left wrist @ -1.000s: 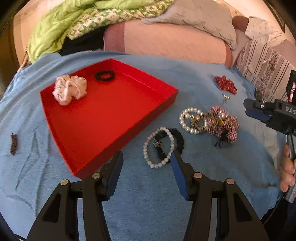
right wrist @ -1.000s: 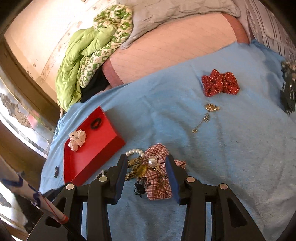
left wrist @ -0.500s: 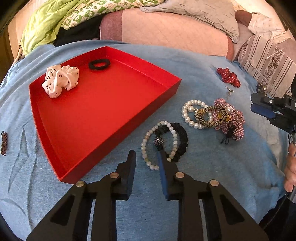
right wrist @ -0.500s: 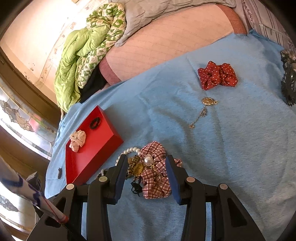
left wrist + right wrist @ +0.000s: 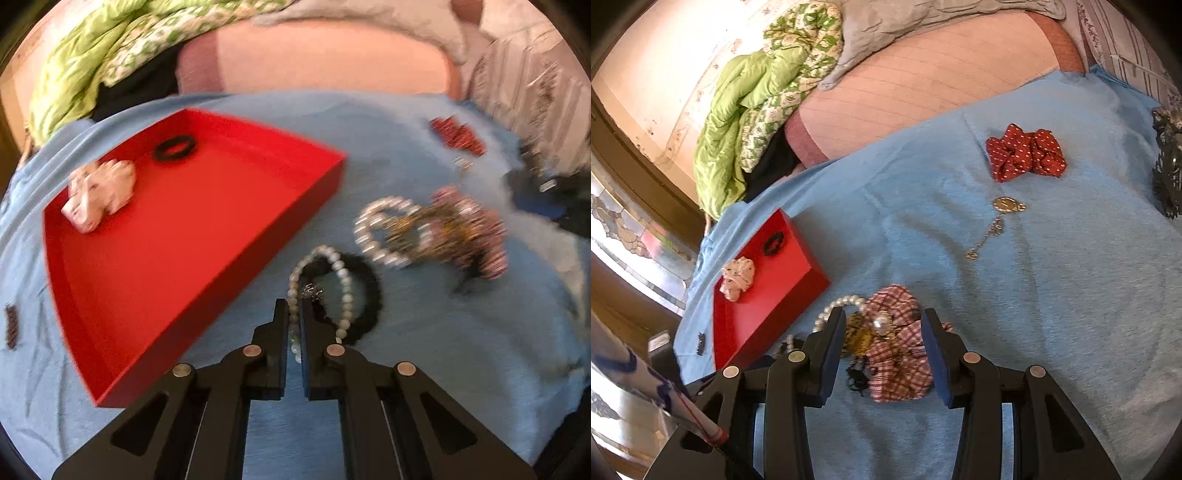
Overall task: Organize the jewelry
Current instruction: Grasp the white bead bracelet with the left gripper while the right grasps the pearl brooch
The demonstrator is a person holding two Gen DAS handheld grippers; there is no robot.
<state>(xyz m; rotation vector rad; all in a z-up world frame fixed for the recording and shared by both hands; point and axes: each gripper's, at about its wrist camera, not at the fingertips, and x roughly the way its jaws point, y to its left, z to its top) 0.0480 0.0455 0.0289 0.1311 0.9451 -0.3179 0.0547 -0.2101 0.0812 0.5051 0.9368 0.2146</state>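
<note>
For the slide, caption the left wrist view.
Left gripper shut on pearl bracelet beside the red tray.

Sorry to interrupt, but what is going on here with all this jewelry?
A person is sorting jewelry on a blue blanket into a red tray. The left tool is shut on a pale beaded bracelet. The right tool is open around a red plaid scrunchie.

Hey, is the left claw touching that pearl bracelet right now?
Touching. The left wrist view shows the left claw closed on the near side of the pearl bracelet, its beads pinched between the two fingers with no gap.
</note>
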